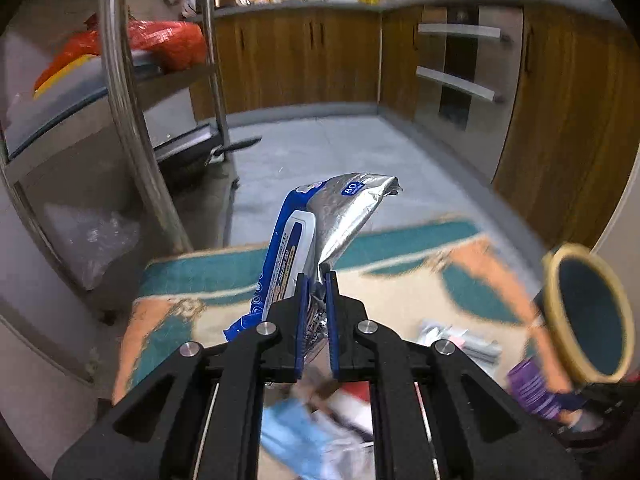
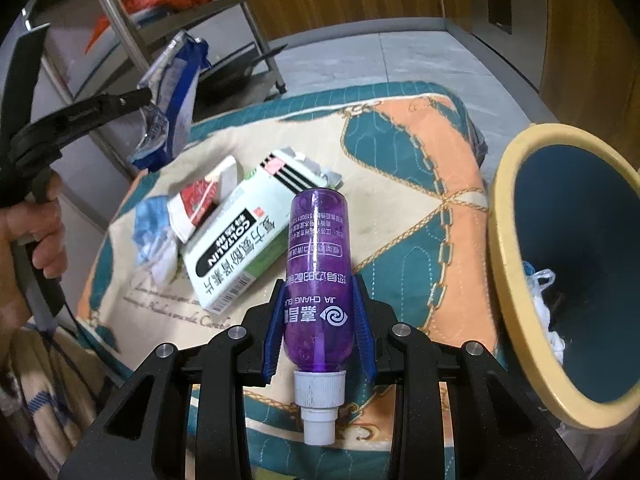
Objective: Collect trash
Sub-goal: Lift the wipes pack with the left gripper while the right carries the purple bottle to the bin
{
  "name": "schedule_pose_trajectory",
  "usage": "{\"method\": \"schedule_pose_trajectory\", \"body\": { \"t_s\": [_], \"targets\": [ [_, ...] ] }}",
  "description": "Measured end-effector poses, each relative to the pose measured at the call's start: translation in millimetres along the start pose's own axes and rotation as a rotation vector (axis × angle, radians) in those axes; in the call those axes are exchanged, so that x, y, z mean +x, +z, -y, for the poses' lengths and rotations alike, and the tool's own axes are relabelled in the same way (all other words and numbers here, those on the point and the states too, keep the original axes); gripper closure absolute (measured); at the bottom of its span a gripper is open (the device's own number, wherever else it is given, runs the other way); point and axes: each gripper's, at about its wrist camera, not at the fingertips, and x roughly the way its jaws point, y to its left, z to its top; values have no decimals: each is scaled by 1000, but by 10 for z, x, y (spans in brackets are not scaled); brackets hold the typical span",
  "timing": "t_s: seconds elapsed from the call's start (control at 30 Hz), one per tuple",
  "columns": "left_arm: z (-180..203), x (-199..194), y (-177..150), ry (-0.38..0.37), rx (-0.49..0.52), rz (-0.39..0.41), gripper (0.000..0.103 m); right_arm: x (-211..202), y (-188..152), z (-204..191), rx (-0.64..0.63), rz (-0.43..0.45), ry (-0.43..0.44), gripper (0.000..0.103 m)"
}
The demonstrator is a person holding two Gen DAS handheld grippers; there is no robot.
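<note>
My left gripper (image 1: pixel 317 280) is shut on a blue and silver foil wrapper (image 1: pixel 340 216) and holds it up above the patterned cloth (image 1: pixel 400 284); the wrapper also shows in the right wrist view (image 2: pixel 172 92) at upper left. My right gripper (image 2: pixel 318 284) is shut on a purple plastic bottle (image 2: pixel 318 264), white cap toward the camera, held above the cloth just left of the bin. The trash bin (image 2: pixel 504 216), teal inside with a yellow rim, stands at the right with white waste in it; it also shows in the left wrist view (image 1: pixel 552 304).
On the cloth (image 2: pixel 440 152) lie a white and green medicine box (image 2: pixel 236 248), a small red and white carton (image 2: pixel 200 204) and blue and white tissue (image 2: pixel 154 228). A steel shelf rack (image 1: pixel 124 92) stands at the left. Wooden cabinets (image 1: pixel 304 52) line the grey floor beyond.
</note>
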Motion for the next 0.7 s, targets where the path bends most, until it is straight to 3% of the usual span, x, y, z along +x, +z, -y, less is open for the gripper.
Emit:
{"method": "schedule_pose_trajectory", "body": {
  "t_s": [0.1,0.33,0.5,0.7],
  "targets": [
    [-40,-147,77,-134,-113,53,95,-92,22,28,12,18,7,70],
    [-11,-220,135,-360,-298,67,95,-328,30,211,72,66,9,70],
    [233,-183,118,-499,-328,30,95,-598,31,423,127,121,-2,70],
    [816,-177,122,-622,-263,-15,95,-984,-30,817,222,198,-49,70]
  ]
}}
